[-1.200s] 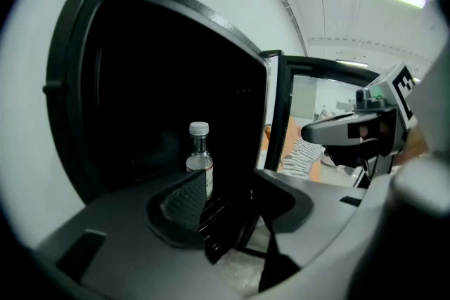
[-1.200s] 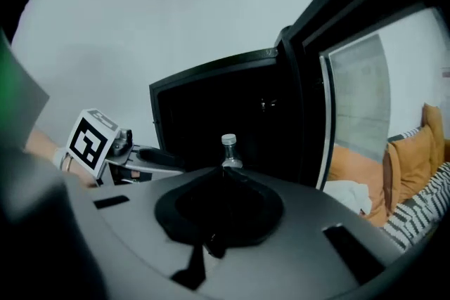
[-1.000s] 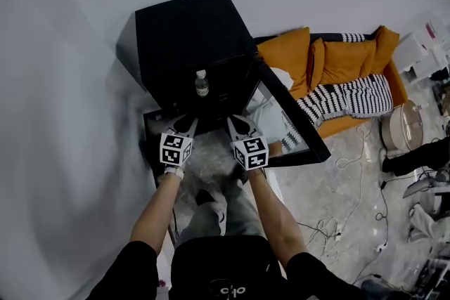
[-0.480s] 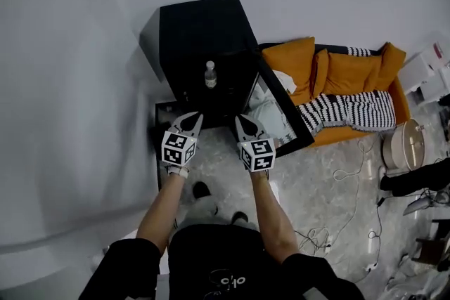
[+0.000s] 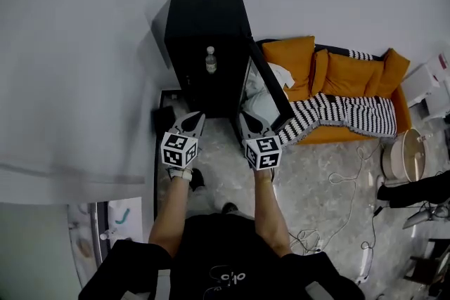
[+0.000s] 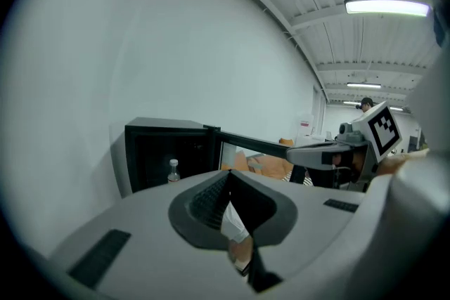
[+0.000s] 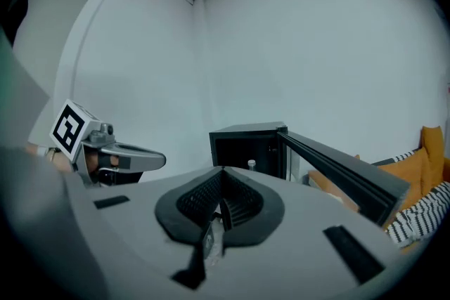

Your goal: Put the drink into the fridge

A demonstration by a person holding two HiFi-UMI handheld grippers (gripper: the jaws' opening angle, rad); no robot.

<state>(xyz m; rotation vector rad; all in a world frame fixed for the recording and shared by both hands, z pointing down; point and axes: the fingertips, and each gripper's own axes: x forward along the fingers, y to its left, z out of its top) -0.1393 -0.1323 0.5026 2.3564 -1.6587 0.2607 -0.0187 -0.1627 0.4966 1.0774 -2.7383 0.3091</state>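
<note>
The drink, a small clear bottle [image 5: 210,60] with a white cap, stands upright on a shelf inside the black fridge [image 5: 204,21]. The fridge's glass door [image 5: 268,89] hangs open to the right. My left gripper [image 5: 194,116] and right gripper [image 5: 247,118] are side by side in front of the fridge, short of its opening, both shut with nothing between the jaws. In the left gripper view the bottle [image 6: 173,170] shows beyond my left gripper [image 6: 227,174], with the right gripper [image 6: 330,154] to the side. The right gripper view shows the bottle [image 7: 251,165] inside the fridge [image 7: 242,144] and the open door [image 7: 344,168].
An orange sofa [image 5: 337,67] with a black-and-white striped blanket [image 5: 351,112] stands right of the fridge. Cables [image 5: 351,172] trail over the grey floor, and a round beige tub [image 5: 404,151] sits at far right. A white wall [image 5: 84,46] runs along the left.
Both grippers have drawn back from the fridge opening and the left jaws have closed. The bottle stays on its shelf. The view has pulled away, so the fridge looks smaller.
</note>
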